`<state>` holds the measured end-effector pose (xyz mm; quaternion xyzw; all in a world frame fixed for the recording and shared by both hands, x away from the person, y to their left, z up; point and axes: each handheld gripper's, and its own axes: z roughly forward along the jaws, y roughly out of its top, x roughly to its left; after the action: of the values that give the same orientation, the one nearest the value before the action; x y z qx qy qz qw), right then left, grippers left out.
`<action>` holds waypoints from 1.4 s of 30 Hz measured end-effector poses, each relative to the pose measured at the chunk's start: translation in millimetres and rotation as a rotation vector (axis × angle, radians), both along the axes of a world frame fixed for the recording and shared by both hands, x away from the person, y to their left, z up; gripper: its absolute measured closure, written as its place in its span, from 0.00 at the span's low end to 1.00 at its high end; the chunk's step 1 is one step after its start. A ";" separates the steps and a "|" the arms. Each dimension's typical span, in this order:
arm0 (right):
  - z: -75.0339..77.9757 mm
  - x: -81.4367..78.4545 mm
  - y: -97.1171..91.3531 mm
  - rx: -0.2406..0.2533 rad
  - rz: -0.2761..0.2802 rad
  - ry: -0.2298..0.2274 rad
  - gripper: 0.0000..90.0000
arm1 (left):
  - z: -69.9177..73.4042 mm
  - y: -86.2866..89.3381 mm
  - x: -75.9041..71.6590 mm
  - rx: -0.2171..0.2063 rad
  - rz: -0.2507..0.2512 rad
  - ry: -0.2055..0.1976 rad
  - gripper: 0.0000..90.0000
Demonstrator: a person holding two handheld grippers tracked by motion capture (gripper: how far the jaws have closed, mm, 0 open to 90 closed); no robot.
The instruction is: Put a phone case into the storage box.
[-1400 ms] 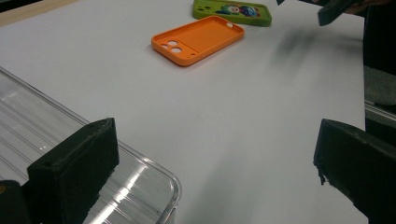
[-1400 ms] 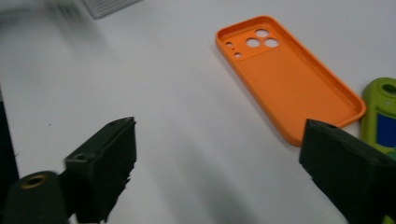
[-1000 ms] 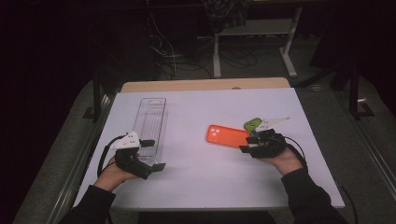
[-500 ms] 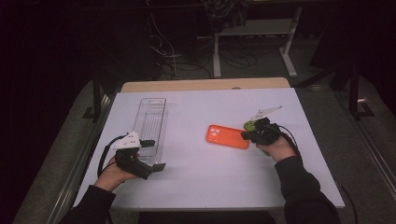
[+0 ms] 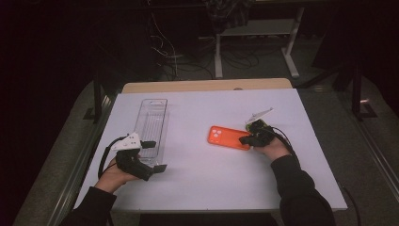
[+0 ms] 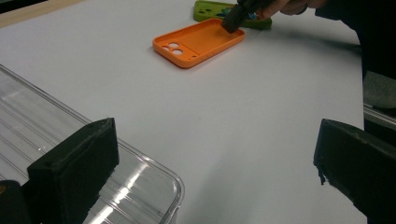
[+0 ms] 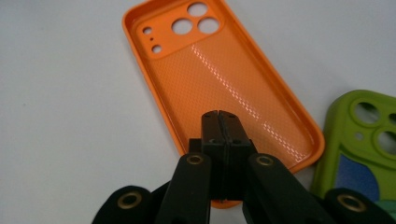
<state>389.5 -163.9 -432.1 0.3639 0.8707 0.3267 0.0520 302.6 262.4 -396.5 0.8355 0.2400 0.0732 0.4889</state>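
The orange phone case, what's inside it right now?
The orange phone case lies open side up and holds no phone: its textured inner floor and camera holes show. The shut right gripper reaches over its near end, covering part of the floor and rim there.

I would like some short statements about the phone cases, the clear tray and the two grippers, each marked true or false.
1. The orange phone case lies with its open inner side up. True.
2. The right gripper has its jaws wide apart. False: they are shut together over the orange case's near end, with nothing seen between them.
3. A green phone case lies beside the orange one. True.
4. The left gripper is shut on the clear tray. False: its jaws stand wide open at the tray's near end.
5. The orange case lies inside the clear tray. False: it lies on the white table, apart from it.
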 end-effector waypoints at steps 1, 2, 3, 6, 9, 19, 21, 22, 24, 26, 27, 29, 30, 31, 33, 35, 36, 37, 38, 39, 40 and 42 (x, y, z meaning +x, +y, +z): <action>-1.3 0.4 0.7 -0.008 0.009 -0.003 0.98 | -0.1 -0.1 0.0 -0.001 0.001 0.001 0.00; -1.9 0.2 1.5 -0.016 0.015 0.004 0.98 | -0.2 -0.1 0.1 0.000 0.000 0.001 0.00; -2.7 0.3 2.0 -0.023 0.022 0.000 0.98 | -0.1 -0.1 0.0 0.002 -0.001 0.002 0.00; -3.2 -0.5 2.5 -0.029 0.030 0.010 0.98 | -0.2 -0.1 0.0 0.005 -0.002 0.001 0.00; -3.5 -0.7 2.4 -0.035 0.044 0.009 0.98 | -0.3 -0.1 0.2 0.007 -0.002 0.001 0.00; -3.0 -7.6 9.3 -0.052 0.112 0.010 0.98 | -0.2 0.1 0.2 0.006 -0.002 0.000 0.00; -2.8 -9.6 11.2 -0.051 0.122 0.017 0.98 | -0.1 -0.1 0.1 0.005 -0.002 0.000 0.00; -2.4 -11.5 12.7 -0.052 0.135 0.023 0.98 | -0.1 0.0 0.1 0.002 0.000 0.001 0.00; -1.9 -14.1 14.4 -0.058 0.148 0.032 0.98 | -0.2 0.0 0.1 -0.001 0.001 0.001 0.00; -2.2 -14.8 15.1 -0.061 0.163 0.027 0.98 | -0.2 0.0 0.0 -0.004 0.003 0.001 0.00; -1.6 -16.6 16.3 -0.058 0.167 0.037 0.98 | -0.1 0.1 0.1 -0.004 0.002 0.001 0.00; -1.5 -18.6 17.9 -0.069 0.184 0.030 0.98 | -0.1 0.1 -0.1 -0.006 0.004 0.006 0.00; -1.3 -21.5 20.6 -0.078 0.200 0.027 0.98 | -0.1 0.2 -0.1 -0.005 0.004 0.006 0.00; -1.3 -21.5 20.6 -0.078 0.200 0.027 0.98 | -0.1 0.2 -0.1 -0.005 0.004 0.006 0.00; -0.9 -23.8 23.5 -0.078 0.225 0.035 0.98 | -0.2 0.1 -0.1 -0.002 0.000 0.004 0.00; -0.5 -26.6 26.7 -0.085 0.242 0.032 0.98 | -0.2 -0.2 -0.3 0.000 -0.002 0.006 0.00; -0.7 -27.4 28.0 -0.096 0.251 0.011 0.98 | -0.1 -0.1 0.0 0.007 -0.006 0.003 0.00; -0.7 -27.4 28.0 -0.096 0.251 0.011 0.98 | -0.1 -0.1 0.0 0.007 -0.006 0.003 0.00; 2.2 -27.9 26.3 -0.079 0.232 0.003 0.97 | -0.1 -0.2 -0.2 0.003 -0.005 0.006 0.00; 2.2 -27.9 26.3 -0.079 0.232 0.003 0.97 | -0.1 -0.2 -0.2 0.003 -0.005 0.006 0.00; 10.7 -30.8 22.9 -0.036 0.184 -0.011 0.86 | -0.1 -0.1 -0.3 0.002 -0.004 0.006 0.00; 20.4 -37.5 17.4 -0.012 0.134 -0.028 0.74 | -0.3 0.0 0.2 0.002 -0.007 0.010 0.00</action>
<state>352.0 -146.5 -411.7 0.2999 0.8942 0.3293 0.0445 302.8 262.4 -396.8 0.8371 0.2395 0.0677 0.4871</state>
